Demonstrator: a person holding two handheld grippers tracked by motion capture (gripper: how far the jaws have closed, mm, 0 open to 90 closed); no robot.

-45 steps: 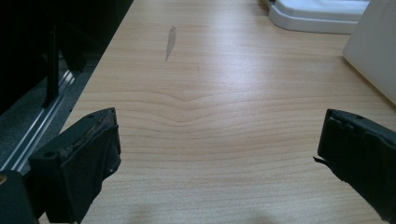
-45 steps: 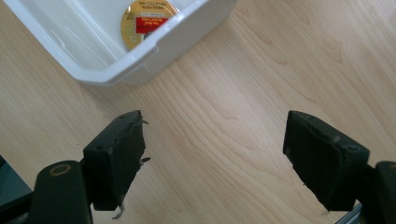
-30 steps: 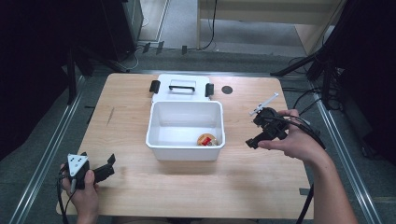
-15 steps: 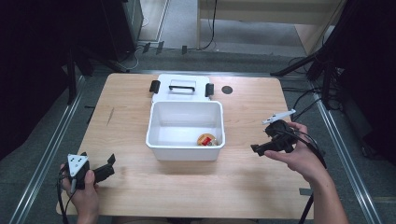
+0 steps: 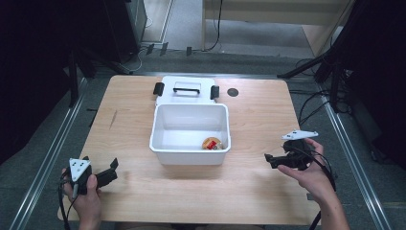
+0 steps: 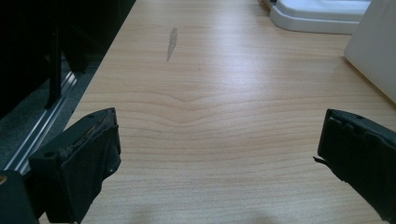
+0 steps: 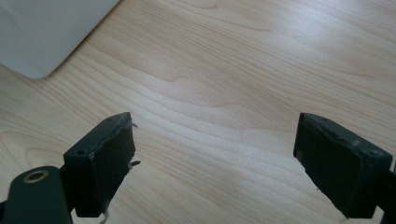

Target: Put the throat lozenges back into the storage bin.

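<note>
A white plastic bin (image 5: 165, 139) stands in the middle of the wooden table (image 5: 258, 115). Inside it, near the front right corner, lies a small red and yellow object (image 5: 211, 143). The bin's white lid (image 5: 186, 91), with a handle and black clips, lies flat just behind it. My left gripper (image 5: 113, 170) rests at the table's front left, open and empty, its jaws wide apart in the left gripper view (image 6: 219, 149). My right gripper (image 5: 269, 160) hovers low over the front right of the table, right of the bin, open and empty (image 7: 215, 158).
A small dark round mark (image 5: 232, 92) sits on the table right of the lid. A grey streak (image 6: 171, 37) marks the wood at the left. The bin's corner (image 7: 42, 32) shows in the right gripper view. Metal rails and cables run on the floor beside the table.
My right gripper has dropped and drawn back toward the table's front right edge, away from the bin. The left gripper has stayed put.
</note>
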